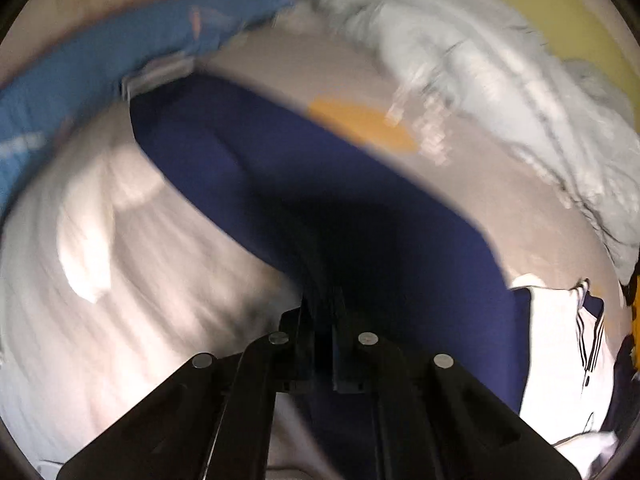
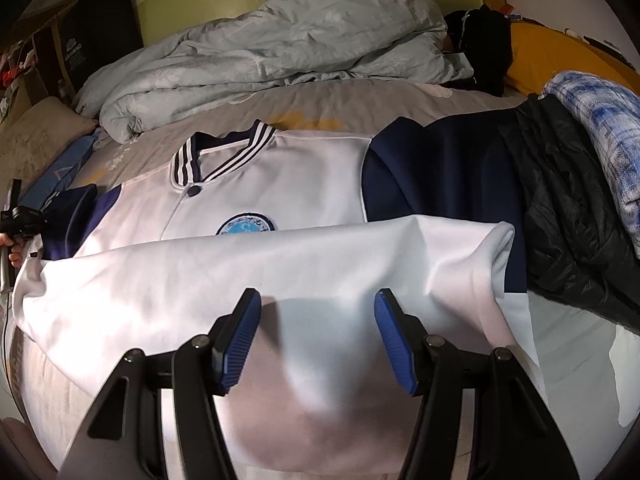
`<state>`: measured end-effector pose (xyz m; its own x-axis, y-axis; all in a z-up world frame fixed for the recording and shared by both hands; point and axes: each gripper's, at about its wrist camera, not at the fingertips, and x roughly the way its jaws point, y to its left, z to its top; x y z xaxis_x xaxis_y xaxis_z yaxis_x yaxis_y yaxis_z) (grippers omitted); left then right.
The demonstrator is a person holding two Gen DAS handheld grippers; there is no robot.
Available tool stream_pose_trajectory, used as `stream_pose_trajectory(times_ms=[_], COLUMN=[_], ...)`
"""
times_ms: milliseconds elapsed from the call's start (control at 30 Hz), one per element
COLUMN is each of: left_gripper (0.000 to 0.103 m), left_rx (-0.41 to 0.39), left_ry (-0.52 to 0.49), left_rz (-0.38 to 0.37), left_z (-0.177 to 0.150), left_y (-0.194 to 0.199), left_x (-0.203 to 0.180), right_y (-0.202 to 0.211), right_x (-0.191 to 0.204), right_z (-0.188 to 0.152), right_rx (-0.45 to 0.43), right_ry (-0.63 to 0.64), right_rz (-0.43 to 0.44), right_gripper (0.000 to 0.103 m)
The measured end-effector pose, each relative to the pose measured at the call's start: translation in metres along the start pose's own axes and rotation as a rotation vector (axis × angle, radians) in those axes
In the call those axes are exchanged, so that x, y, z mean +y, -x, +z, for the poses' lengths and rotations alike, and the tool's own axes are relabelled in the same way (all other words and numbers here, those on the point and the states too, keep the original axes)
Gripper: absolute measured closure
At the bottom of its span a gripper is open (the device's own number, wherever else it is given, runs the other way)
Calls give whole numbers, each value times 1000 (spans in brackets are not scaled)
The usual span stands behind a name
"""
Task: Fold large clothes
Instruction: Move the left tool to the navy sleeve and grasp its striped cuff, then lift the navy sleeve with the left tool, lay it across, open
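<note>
Bed [image 2: 360, 108]: it lies under and ahead of both my grippers, beige sheet showing.
Duvet [image 2: 288, 40]: pale grey, heaped at the far side beyond my right gripper.
Jacket [image 2: 280, 184]: white with navy sleeves, spread flat just ahead of my right gripper, hem folded up over the chest badge.
Left sleeve [image 1: 320, 208]: navy, running forward from my left gripper.
Right gripper [image 2: 316, 336]: wide open, holding nothing, above the white fold.
Left gripper [image 1: 322, 320]: fingers pressed together on the navy sleeve.
</note>
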<state>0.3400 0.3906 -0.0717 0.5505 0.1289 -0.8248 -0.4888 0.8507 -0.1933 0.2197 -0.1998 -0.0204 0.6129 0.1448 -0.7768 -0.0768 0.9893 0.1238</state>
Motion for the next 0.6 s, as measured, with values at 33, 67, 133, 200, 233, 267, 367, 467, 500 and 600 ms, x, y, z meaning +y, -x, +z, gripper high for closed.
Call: stream_pose_trajectory(times_ms=[33, 67, 133, 200, 233, 267, 367, 467, 500, 600], left_gripper=[99, 99, 99, 99, 99, 99, 99, 99, 99, 99], left_rx=[-42, -95, -178, -238, -243, -244, -234, -178, -161, -75], left_ry=[-38, -85, -153, -205, -234, -269, -362, -387, -396, -404], left_rz=[-8, -27, -98, -197, -236, -267, -347, -388, -388, -380], left_z=[0, -1, -5, -12, -18, -26, -62, -96, -108, -140], left_y=[14, 34, 69, 107, 121, 133, 154, 150, 142, 113], left_x=[-10, -24, -50, -82, -99, -119, -176, -219, -230, -251], right_y=[1, 2, 3, 3, 4, 4, 6, 11, 13, 16], right_x=[-1, -1, -2, -3, -4, -5, -8, -11, -13, -16], right_z=[0, 1, 1, 1, 2, 2, 2, 3, 4, 5], right_rx=[-2, -6, -11, -12, -12, -12, -16, -26, -32, -41], right_ry=[-4, -8, -13, -17, -22, -27, -43, -52, -57, -64], right_rz=[1, -3, -9, -7, -9, -11, -16, -24, -31, -31], right_gripper=[47, 47, 47, 47, 47, 47, 47, 47, 47, 47])
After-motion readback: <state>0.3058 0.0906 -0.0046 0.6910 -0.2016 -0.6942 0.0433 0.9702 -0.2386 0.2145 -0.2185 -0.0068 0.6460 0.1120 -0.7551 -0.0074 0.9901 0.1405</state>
